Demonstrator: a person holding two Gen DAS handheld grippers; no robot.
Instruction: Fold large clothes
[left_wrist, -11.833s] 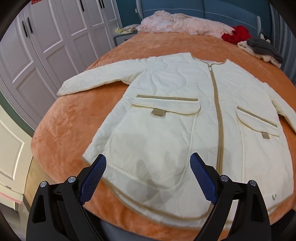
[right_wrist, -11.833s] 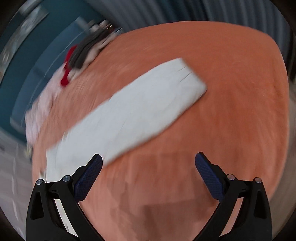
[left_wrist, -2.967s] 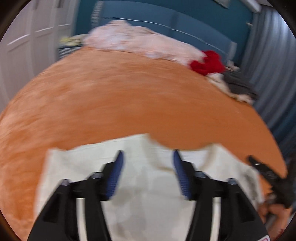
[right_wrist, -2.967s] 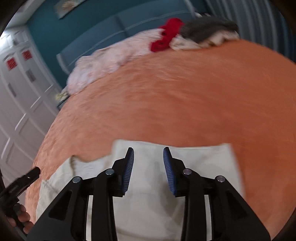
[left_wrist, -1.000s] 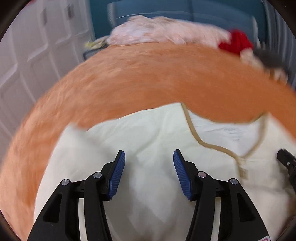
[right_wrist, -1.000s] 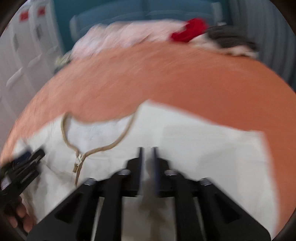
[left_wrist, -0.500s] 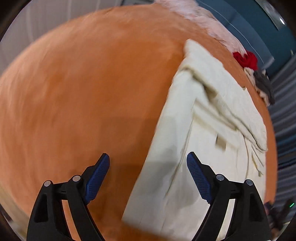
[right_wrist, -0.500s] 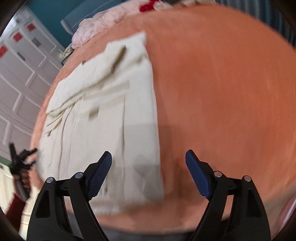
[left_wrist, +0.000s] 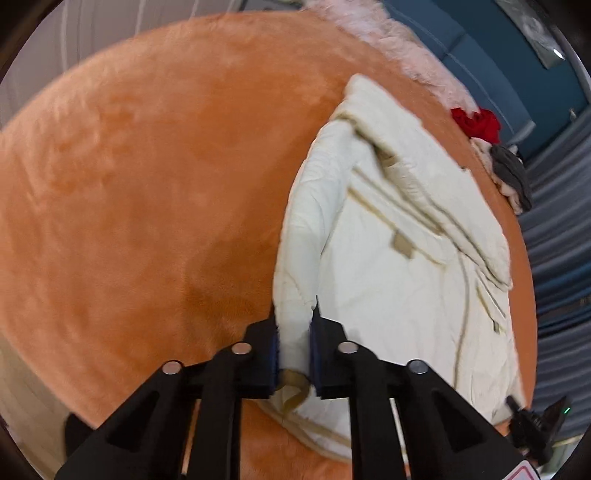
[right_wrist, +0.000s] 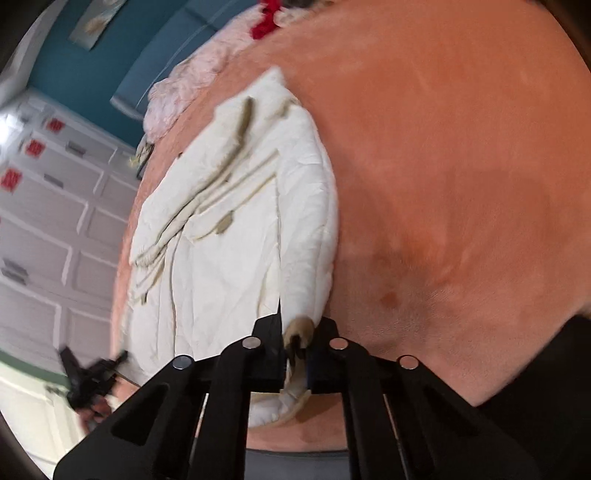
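On the orange bedspread (left_wrist: 129, 166) lies one folded cream jacket (left_wrist: 399, 266); my two grippers, left gripper (left_wrist: 293, 345) and right gripper (right_wrist: 295, 349), now pinch its near corners, where half a second ago both gaped open.

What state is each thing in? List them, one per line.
cream jacket: partly folded, lying on the bed, both near corners gripped.
left gripper: shut on the jacket's near left edge.
right gripper: shut on the jacket's near right corner.
orange bedspread: spread flat under the jacket.
pile of clothes: heaped at the far edge.
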